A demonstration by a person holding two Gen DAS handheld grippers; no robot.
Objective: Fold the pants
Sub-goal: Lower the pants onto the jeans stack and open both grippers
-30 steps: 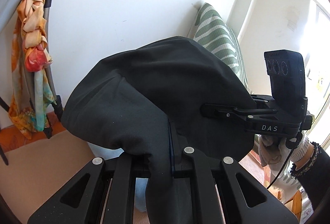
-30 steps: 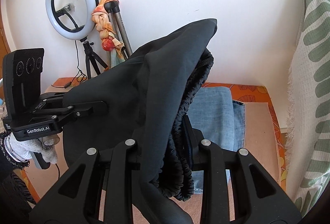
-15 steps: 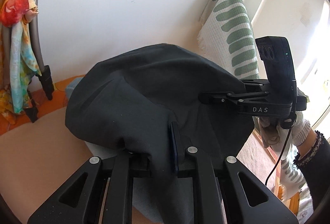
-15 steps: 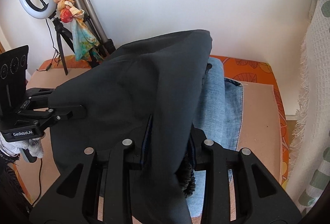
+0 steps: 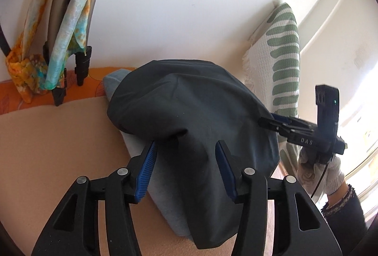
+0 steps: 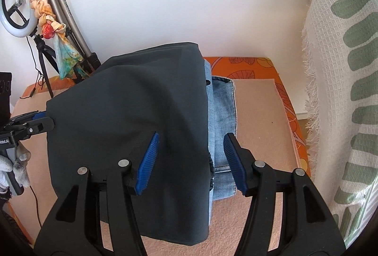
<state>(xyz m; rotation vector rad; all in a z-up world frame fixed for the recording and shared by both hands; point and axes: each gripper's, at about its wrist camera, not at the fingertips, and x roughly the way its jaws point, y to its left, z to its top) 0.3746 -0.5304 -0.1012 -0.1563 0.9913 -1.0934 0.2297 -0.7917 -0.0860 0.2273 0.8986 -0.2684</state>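
Note:
Folded black pants [image 5: 189,109] lie on a stack of blue jeans [image 6: 222,109] on the beige mat. In the left wrist view my left gripper [image 5: 185,149] has its jaws opening; black cloth lies between the blue pads, which stand clear of it. My right gripper [image 6: 191,140] is opening too, straddling the pants' edge [image 6: 132,100] and the jeans without pressing either. Each gripper shows in the other's view at the opposite side of the pants: the right gripper [image 5: 269,120] and the left gripper [image 6: 45,120].
A tripod draped with a colourful scarf [image 5: 70,20] and a ring light [image 6: 19,3] stand against the white wall at the back left. A white throw with green stripes [image 6: 342,67] hangs on the right. The beige mat [image 6: 259,114] lies on an orange cover. A gloved hand [image 5: 330,173] holds the right gripper.
Both grippers came down with the black pants and laid them on the jeans. Their jaws, clamped on the cloth before, now stand apart and the pants lie flatter.

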